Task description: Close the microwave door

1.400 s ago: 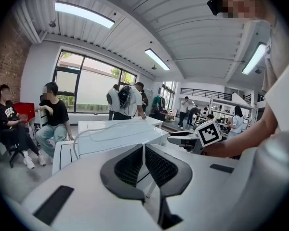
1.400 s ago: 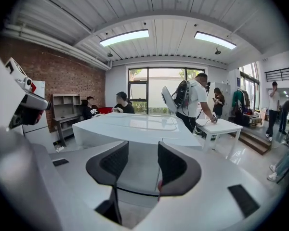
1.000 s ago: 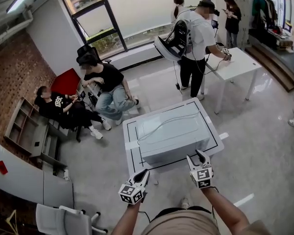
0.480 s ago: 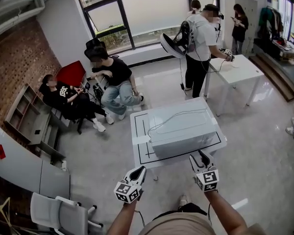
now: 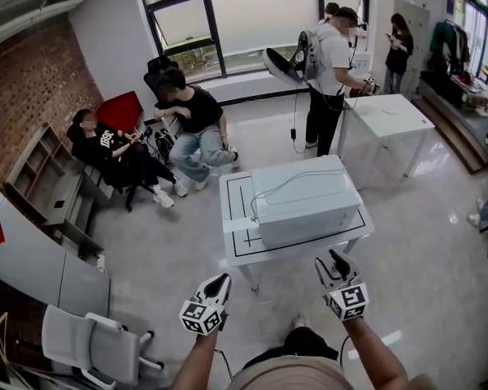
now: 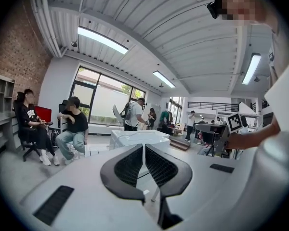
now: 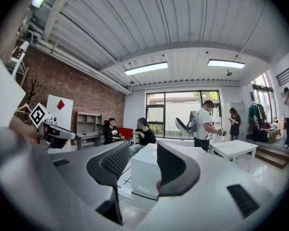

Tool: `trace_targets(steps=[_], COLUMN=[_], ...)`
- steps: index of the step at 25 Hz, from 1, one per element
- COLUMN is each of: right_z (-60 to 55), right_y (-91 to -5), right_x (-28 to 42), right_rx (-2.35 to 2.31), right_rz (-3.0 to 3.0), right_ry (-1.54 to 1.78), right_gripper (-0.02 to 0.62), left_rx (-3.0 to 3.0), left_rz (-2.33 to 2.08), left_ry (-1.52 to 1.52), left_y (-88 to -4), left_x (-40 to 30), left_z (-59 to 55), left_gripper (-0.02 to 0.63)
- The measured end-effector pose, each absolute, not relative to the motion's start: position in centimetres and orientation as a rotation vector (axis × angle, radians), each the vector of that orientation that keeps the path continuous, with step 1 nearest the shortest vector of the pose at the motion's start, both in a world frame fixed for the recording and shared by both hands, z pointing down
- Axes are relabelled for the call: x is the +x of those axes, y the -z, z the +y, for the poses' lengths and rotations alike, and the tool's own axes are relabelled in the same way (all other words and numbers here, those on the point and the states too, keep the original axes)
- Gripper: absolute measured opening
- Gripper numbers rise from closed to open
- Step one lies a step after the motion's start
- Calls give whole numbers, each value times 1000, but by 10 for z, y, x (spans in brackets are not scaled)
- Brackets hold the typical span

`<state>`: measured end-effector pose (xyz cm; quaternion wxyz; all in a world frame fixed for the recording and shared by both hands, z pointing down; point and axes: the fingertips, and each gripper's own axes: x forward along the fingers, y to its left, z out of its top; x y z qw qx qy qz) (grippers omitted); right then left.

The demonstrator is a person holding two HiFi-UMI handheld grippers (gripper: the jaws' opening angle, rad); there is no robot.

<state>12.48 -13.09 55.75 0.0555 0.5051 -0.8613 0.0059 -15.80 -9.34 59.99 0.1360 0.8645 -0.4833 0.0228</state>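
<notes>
Jaws of the left gripper (image 5: 218,281) met, empty; the right gripper's (image 5: 335,260) stood apart, closing on nothing, both clear of the microwave (image 5: 305,197), seemingly already shut.

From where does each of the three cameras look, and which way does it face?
Head view: on the person's head, facing steeply down at the microwave on the white table; both forearms, left tongs and right tongs show.
Left gripper view: on the left tongs, facing almost level at the microwave; its jaws show together.
Right gripper view: on the right tongs, likewise; its jaws show apart, closing, empty.
Shared: microwave and window.
</notes>
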Motion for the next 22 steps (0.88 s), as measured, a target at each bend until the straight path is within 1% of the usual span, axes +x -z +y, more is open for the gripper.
trace_targets(steps=[12,22], right_z=[-101,-116], right_y=[-571,-592], right_x=[134,146], right_rx=[1574,1581], right_rz=[-2569,-2555], right_ry=[0,-25], right_gripper=[161,152], left_rx=[2500,2473], left_rz=[-1375,-1414], left_ry=[-67,-97], left_y=[-613,-627], left_x=[-169,-173], left_z=[-67,-80], left_gripper=[5,5])
